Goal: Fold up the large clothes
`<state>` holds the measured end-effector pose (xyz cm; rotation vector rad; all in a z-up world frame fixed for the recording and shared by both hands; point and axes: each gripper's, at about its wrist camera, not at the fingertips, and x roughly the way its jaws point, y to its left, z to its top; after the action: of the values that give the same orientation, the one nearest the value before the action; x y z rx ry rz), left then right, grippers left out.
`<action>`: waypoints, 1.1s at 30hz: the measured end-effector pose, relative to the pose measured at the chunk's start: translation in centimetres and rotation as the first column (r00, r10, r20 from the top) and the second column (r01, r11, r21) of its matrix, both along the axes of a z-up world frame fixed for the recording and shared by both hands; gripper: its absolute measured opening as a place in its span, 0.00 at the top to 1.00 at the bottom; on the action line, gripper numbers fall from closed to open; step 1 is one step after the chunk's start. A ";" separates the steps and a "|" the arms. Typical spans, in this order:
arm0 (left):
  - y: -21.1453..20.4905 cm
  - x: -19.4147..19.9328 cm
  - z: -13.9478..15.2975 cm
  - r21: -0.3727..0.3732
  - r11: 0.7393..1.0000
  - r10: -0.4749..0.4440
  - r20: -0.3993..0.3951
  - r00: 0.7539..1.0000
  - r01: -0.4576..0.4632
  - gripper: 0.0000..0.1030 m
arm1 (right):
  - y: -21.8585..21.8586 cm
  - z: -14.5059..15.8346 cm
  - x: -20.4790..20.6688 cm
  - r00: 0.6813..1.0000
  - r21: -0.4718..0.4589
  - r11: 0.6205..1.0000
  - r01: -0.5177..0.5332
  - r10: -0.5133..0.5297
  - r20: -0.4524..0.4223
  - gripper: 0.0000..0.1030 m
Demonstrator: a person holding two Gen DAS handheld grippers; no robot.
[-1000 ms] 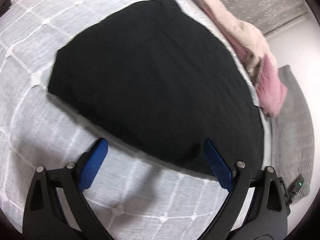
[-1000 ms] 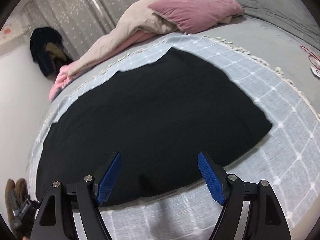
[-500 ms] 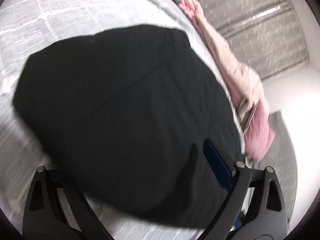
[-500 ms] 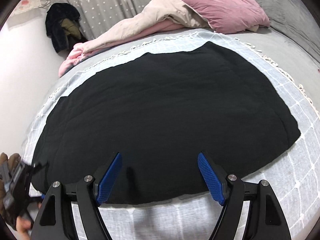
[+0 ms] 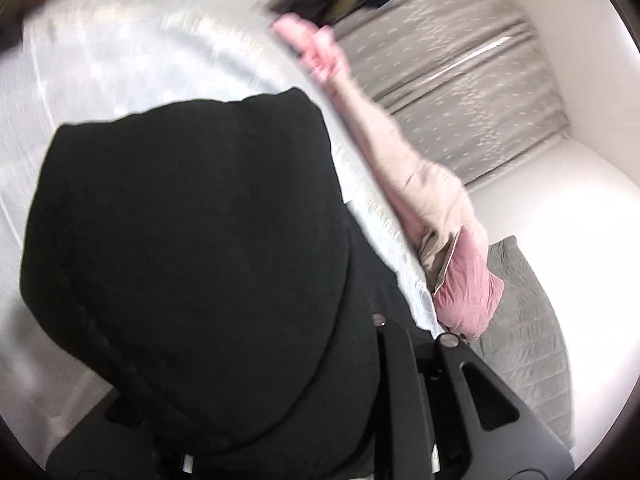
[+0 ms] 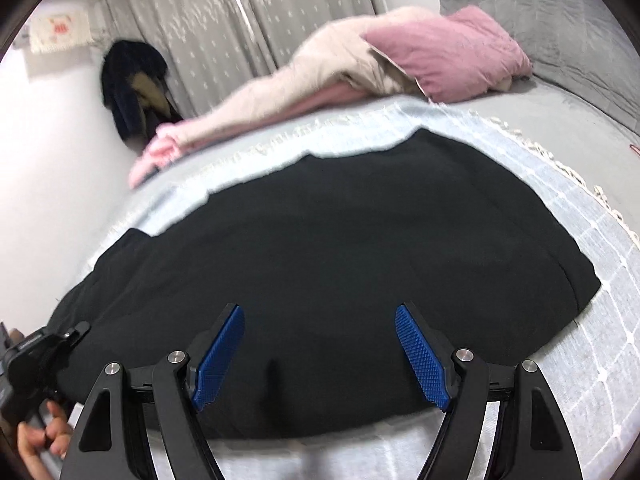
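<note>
Left tool (image 6: 78, 334) on black garment (image 6: 340, 264) edge

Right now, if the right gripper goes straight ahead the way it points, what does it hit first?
Probably the black garment spread just ahead of the open right gripper; depth is hard to judge.

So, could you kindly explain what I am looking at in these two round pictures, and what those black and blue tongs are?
No robot here: a person holds a two-finger gripper in each hand, each carrying a forward-looking fisheye camera, one picture per gripper. A large black garment lies on a pale checked blanket on a bed, a pink pillow behind. The right gripper hovers over the near edge, blue fingers apart, holding nothing. The left gripper, at the garment's corner by the person's hand, has just been closing; in its own view the cloth drapes over it, so it seems to grip that corner.
</note>
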<state>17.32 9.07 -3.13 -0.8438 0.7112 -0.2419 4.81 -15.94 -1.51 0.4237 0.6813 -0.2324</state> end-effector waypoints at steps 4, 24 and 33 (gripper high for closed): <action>3.0 -0.7 1.2 0.068 0.996 0.051 0.005 0.999 -0.051 0.79 | 1.7 0.9 0.3 0.995 -0.008 0.996 -0.083 0.084 0.050 0.23; -3.5 -3.5 6.2 0.336 0.940 -0.151 0.270 0.951 0.054 0.79 | 6.3 -7.3 6.8 0.854 0.295 0.864 -0.409 0.476 -0.210 0.65; -17.3 -6.6 7.6 0.589 0.760 -0.537 0.334 0.774 0.273 0.74 | -2.6 -5.5 5.6 0.922 0.539 0.783 -0.311 0.387 -0.031 0.57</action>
<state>10.70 -8.23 4.46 -0.0706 0.4372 -0.6233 10.41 -18.50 -7.03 0.8009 0.9522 0.2978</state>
